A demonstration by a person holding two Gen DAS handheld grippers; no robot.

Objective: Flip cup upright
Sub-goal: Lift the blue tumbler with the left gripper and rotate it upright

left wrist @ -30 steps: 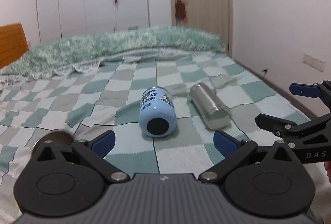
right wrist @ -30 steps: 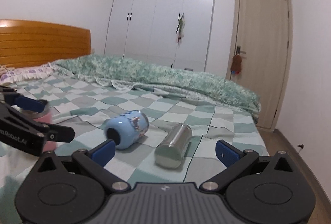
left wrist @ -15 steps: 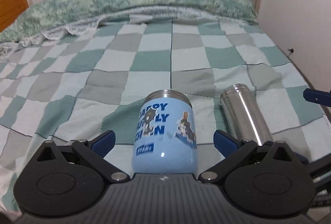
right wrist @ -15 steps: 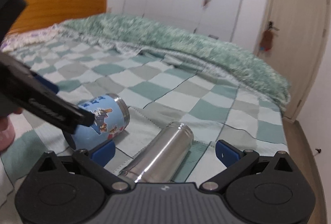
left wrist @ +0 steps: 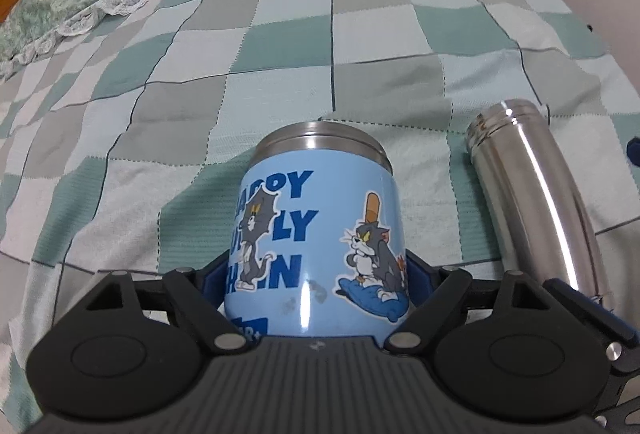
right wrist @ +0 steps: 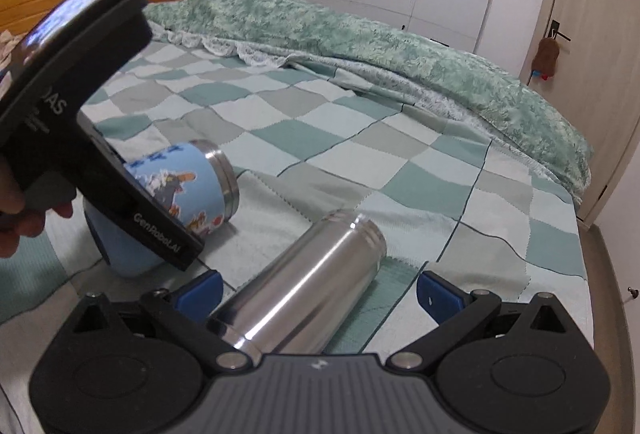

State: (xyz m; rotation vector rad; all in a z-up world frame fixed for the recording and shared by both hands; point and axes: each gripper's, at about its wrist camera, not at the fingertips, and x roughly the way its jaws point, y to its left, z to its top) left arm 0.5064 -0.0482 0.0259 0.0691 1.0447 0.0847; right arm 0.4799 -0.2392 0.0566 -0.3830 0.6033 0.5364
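The blue cup (left wrist: 316,246) lies on its side at the lower centre of the left wrist view, steel rim pointing up the frame, on the checked bedspread (left wrist: 280,45). The left claw (left wrist: 316,274) has its blue pads against the cup's two sides, apparently pinching it, though the contact itself is half hidden. A steel flask (right wrist: 296,286) lies beside the cup, toward the right. In the right wrist view the right claw (right wrist: 320,288) is spread wide around the flask's near end without touching it.
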